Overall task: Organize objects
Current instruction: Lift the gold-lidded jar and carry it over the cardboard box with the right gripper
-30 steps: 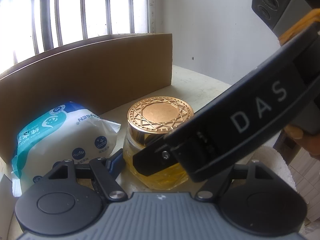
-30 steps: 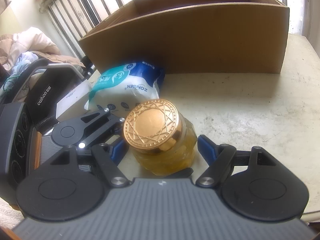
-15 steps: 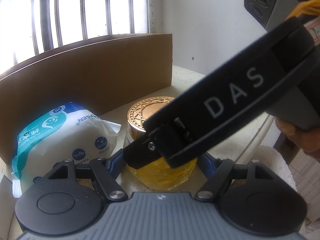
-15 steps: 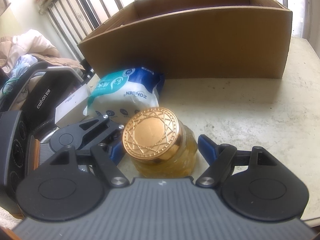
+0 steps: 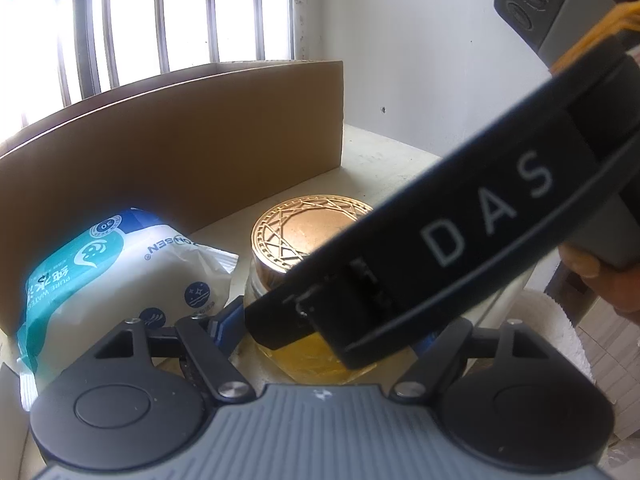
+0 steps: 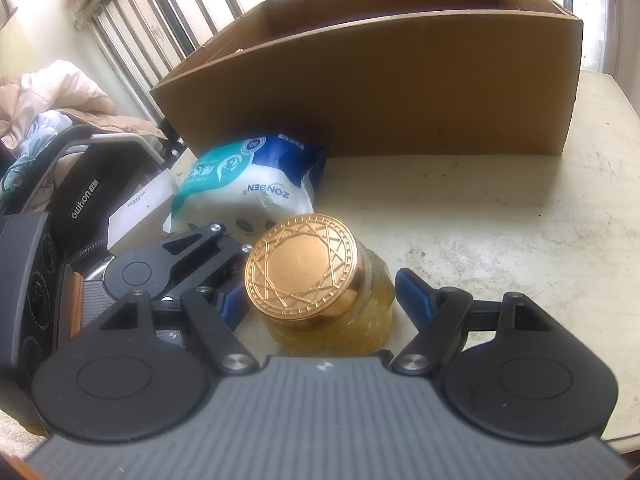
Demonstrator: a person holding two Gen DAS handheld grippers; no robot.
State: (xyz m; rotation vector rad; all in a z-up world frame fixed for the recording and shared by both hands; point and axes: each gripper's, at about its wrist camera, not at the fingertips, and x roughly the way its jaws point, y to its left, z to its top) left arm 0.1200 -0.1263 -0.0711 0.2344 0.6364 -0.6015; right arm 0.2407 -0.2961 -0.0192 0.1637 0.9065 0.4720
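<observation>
A glass jar of yellow stuff (image 6: 336,320) with a gold patterned lid (image 6: 302,270) stands on the pale table (image 6: 500,240). My right gripper (image 6: 316,298) is open, its blue fingertips either side of the jar with a gap on the right. My left gripper (image 5: 320,328) is open around the same jar (image 5: 308,356) from the other side; the right gripper's black body (image 5: 460,248) crosses in front and hides its right finger. A wet wipes pack (image 6: 248,184) lies beside the jar, also in the left wrist view (image 5: 112,264).
A large open cardboard box (image 6: 380,92) stands behind the jar and pack, also in the left wrist view (image 5: 180,152). A small white box (image 6: 140,208) and a black device (image 6: 84,184) lie at the table's left. Window bars are behind.
The right gripper has moved in closer around the jar, its body sliding further across the left wrist view. The left gripper and jar stay put.
</observation>
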